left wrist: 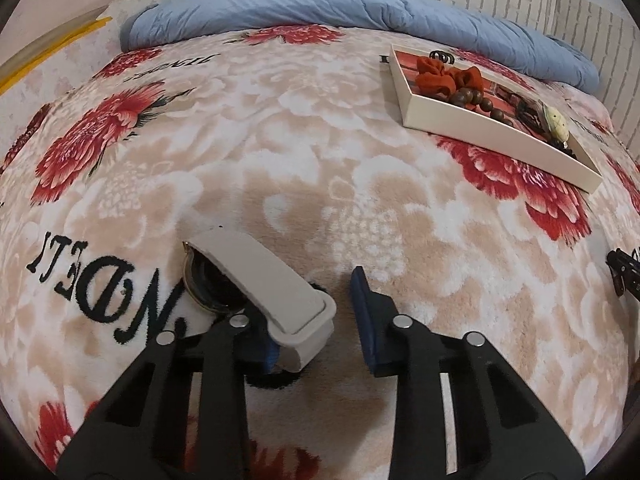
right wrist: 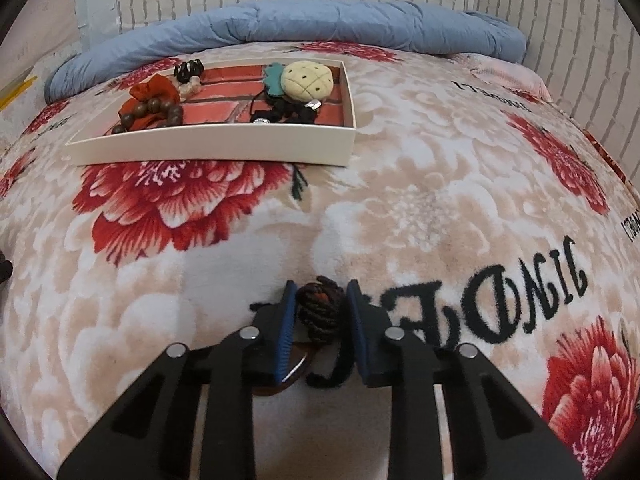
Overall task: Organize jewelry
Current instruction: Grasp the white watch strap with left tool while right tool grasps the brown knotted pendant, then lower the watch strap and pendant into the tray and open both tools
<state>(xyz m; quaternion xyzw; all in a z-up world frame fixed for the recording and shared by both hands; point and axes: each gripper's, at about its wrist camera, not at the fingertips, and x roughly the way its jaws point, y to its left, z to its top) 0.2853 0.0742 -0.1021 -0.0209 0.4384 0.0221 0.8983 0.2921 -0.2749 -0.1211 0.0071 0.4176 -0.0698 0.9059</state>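
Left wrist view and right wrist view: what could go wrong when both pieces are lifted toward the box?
The watch lies skewed at the left tongs, strap against one pad only; it may slip or swing. The right tongs hold the braided cord by its knot; the ring under it could snag the plush blanket.

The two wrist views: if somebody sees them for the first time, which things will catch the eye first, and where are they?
First the floral blanket with big red flowers, covering the whole bed. Then the white tray at the far side, holding a pineapple-shaped plush, an orange scrunchie and wooden beads. Close to the cameras, the right gripper stands around a dark braided cord, and the left gripper has a watch with a beige strap lying over its left finger.
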